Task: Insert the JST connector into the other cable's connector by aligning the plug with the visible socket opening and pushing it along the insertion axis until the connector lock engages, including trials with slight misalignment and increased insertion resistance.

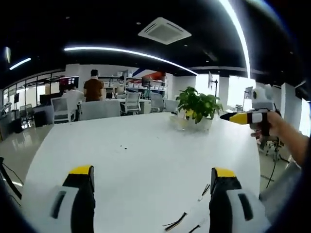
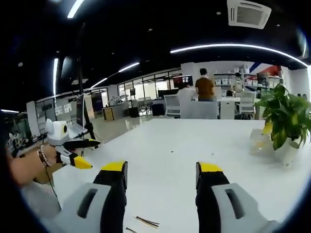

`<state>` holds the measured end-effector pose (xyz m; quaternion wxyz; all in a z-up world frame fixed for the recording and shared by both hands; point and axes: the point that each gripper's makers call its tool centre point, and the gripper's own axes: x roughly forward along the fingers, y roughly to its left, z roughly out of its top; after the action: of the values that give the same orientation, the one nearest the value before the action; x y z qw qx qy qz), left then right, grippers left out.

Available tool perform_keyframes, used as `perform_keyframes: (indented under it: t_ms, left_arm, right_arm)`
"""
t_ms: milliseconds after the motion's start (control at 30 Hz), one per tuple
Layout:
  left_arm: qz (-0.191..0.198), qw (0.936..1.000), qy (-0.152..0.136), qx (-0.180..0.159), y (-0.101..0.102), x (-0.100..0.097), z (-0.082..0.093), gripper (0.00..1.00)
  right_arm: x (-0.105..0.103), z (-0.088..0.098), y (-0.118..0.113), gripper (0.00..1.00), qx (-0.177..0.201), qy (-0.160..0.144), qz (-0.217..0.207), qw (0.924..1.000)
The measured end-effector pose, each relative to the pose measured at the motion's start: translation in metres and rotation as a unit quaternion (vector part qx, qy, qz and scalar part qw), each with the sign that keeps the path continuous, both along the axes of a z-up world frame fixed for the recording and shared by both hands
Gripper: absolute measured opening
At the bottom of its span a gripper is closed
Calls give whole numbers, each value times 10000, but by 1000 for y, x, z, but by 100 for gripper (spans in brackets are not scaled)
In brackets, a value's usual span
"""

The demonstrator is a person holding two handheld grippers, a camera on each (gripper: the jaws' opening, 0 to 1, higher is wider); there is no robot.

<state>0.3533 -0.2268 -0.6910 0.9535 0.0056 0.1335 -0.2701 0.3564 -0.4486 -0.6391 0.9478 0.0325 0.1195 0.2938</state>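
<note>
Thin dark cables with small connector ends (image 1: 176,222) lie on the broad white table (image 1: 146,155) near its close edge, just left of the right-hand jaw in the left gripper view; in the right gripper view a few thin wires (image 2: 146,222) lie low between that gripper's jaws. The cables lie loose, neither held (the plug and socket are too small to tell apart).

The left gripper (image 1: 153,179), grey with black, yellow-tipped jaws, stands wide apart over the table with nothing between its jaws. The right gripper (image 2: 162,174), of the same make, is likewise spread wide and holds nothing. Each gripper also shows at the edge of the other's view, gripped by a person's hand (image 1: 277,127) on the right and a hand wearing a bead bracelet (image 2: 46,156) on the left.

A leafy green plant in a clear glass pot (image 1: 197,109) stands at the table's far side. Beyond, a person in a brown shirt (image 1: 93,87) stands among office desks and grey chairs (image 1: 62,109) under long ceiling strip lights (image 1: 126,52).
</note>
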Motion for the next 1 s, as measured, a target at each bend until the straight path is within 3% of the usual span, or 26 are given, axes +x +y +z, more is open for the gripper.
perform_keyframes:
  t_ms: [167, 233, 333, 500, 633, 700, 800, 900, 1000]
  left_arm:
    - [-135, 9999, 68, 77, -2, 6, -17, 96]
    - [-193, 9998, 84, 47, -3, 9, -25, 95]
    - [-391, 9986, 364, 11, -7, 9, -46, 94]
    - [-520, 9972, 496, -182, -10, 7, -64, 94]
    - [-746, 9944, 641, 385, -11, 3, -87, 87]
    - [-777, 9939, 683, 377, -15, 2, -96, 86]
    - [-973, 9919, 807, 154, -25, -3, -105, 86]
    - [-1118, 9894, 919, 87, -30, -5, -116, 83]
    - [-1154, 9894, 881, -3, -33, -4, -118, 83]
  right_arm:
    - [13, -11, 7, 57, 27, -15, -53, 10000]
    - [15, -21, 15, 60, 90, 140, -5, 9999]
    - [18, -41, 23, 65, -22, 225, 155, 9996]
    - [14, -63, 34, 58, 10, 291, 560, 9980]
    - [17, -76, 35, 48, -62, 233, 668, 9975]
    - [16, -82, 39, 43, -154, 155, 899, 9957]
    - [12, -90, 48, 45, -239, 90, 1287, 9914]
    - [5, -98, 58, 43, -427, -57, 1831, 9822]
    - [1, -98, 65, 39, -159, -94, 2115, 9772]
